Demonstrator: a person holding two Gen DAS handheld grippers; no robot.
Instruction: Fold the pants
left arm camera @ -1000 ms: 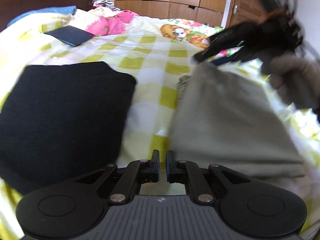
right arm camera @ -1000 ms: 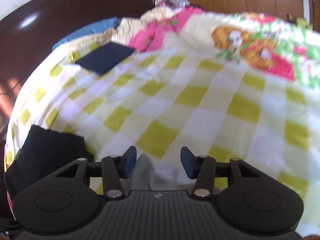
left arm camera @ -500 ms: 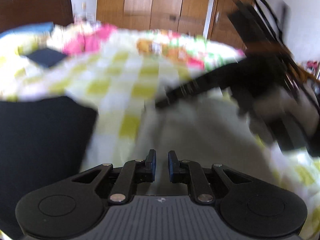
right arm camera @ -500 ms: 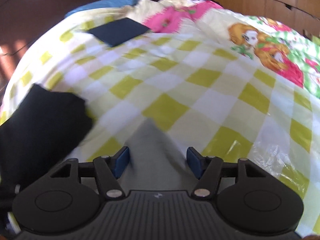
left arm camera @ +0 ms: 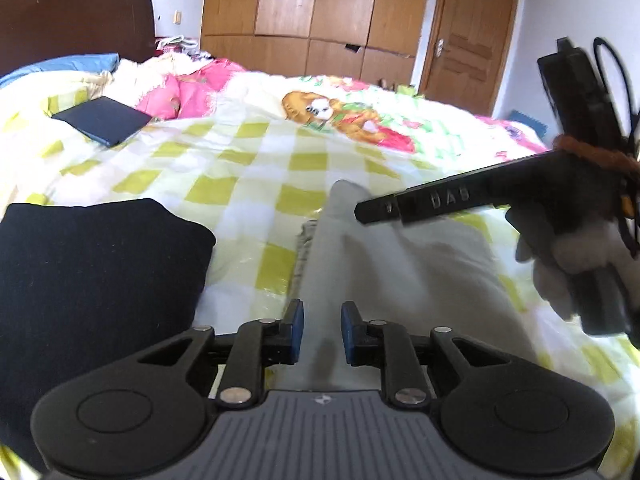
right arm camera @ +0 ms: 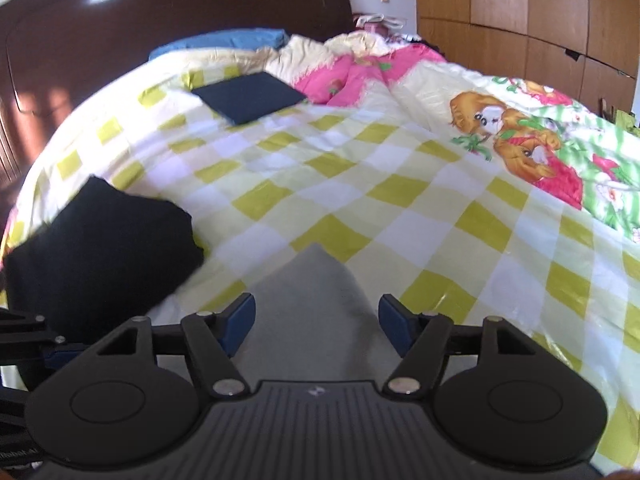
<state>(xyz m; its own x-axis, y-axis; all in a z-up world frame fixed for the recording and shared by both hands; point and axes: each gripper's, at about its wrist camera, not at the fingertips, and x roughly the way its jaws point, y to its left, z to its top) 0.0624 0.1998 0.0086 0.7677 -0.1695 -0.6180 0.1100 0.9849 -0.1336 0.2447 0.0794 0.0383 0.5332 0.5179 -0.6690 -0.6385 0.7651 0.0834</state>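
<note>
Folded grey pants [left arm camera: 404,276] lie on the checked bedspread, with a raised fold running from my left gripper toward the far tip. My left gripper [left arm camera: 322,334] is part open, its blue pads either side of that fold. My right gripper [right arm camera: 316,324] is open wide above the pants' far corner [right arm camera: 316,280]. In the left wrist view the right gripper [left arm camera: 440,200] hovers over the pants, held by a gloved hand.
A folded black garment [left arm camera: 96,276] lies left of the pants, also in the right wrist view [right arm camera: 104,248]. A folded dark blue item [left arm camera: 102,120] sits farther back near pink bedding. The headboard and wooden wardrobes stand behind the bed.
My left gripper has opened from nearly shut and now straddles a raised fold of the pants. My right gripper has opened wider and drawn back over the pants.
</note>
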